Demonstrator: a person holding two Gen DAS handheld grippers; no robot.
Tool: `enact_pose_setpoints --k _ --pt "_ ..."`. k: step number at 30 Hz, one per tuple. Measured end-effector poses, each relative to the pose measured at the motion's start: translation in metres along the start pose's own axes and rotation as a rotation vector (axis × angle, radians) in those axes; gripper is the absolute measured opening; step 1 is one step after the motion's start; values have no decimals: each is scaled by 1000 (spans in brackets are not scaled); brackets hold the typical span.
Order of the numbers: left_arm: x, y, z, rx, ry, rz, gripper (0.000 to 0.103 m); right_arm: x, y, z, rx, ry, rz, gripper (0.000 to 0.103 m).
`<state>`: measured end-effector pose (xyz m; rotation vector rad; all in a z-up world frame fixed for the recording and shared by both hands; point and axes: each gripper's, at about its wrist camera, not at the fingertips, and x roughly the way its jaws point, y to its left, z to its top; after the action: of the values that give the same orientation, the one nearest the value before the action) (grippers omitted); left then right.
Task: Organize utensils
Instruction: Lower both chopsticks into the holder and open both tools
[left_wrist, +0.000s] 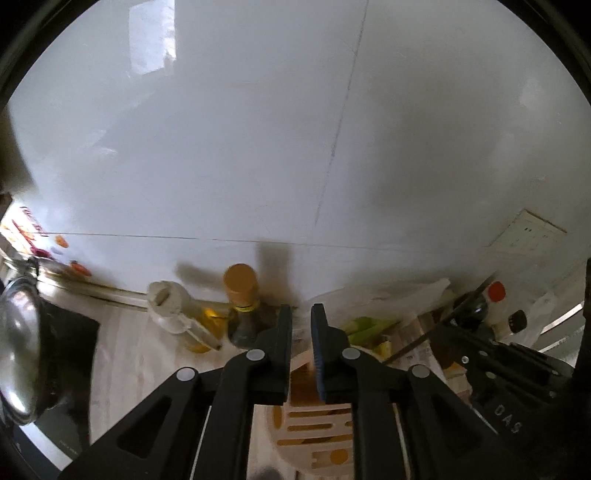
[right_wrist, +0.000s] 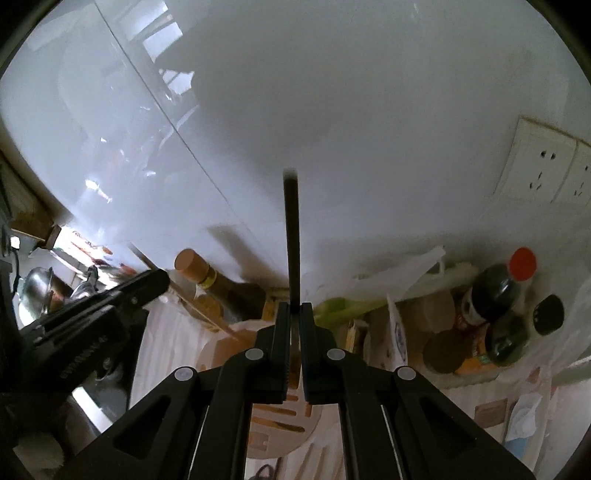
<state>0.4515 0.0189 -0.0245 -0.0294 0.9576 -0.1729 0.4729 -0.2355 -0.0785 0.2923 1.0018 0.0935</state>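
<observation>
Right tongs (right_wrist: 294, 314) clamping black chopstick (right_wrist: 291, 229), unseen in left view.

Pale counter (right_wrist: 166, 354) — bottles (right_wrist: 498, 291) (dark), utensil holder (right_wrist: 280, 424)

a thin black utensil handle (right_wrist: 291, 236) stood upright, its lower end pinched in my right gripper (right_wrist: 294, 314), above the slotted wooden holder (right_wrist: 273, 421).
</observation>
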Motion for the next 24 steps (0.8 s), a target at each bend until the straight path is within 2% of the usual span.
enact_pose_setpoints --k 1,2,3,4,8,9,10,13,15,17,24 --pt "-5 1 -1 1 -14 16 23 -1 -2 -1 4 3 5 10" --pt "-8 2 -1 5 -24 30 34 -3 -3 -3 9 0 7 18" --pt "-13 3 -3 10 -39 45 63 -6 -4 -3 11 -4 5 28" --pt "-16 5 -4 9 -52 58 83 -10 -5 -5 13 -9 5 32" --pt "-34 11 -18 17 -96 108 89 -29 -11 -16 16 -36 -10 49" --pt "-37 13 -23 13 -99 106 98 -34 -13 -19 17 -43 -21 53" --pt "-40 15 -28 8 -106 100 103 -39 -14 -22 18 -46 -30 54" --pt "-44 20 -49 -7 -110 108 103 -54 -22 -41 19 -73 -85 69" --pt "-43 23 -68 -21 -95 108 103 -62 -26 -55 17 -88 -129 84" --pt "-40 24 -87 -27 -73 106 103 -66 -32 -72 22 -91 -160 91" --pt "-15 24 -152 -10 42 129 103 -53 -60 -139 78 -7 -203 93"
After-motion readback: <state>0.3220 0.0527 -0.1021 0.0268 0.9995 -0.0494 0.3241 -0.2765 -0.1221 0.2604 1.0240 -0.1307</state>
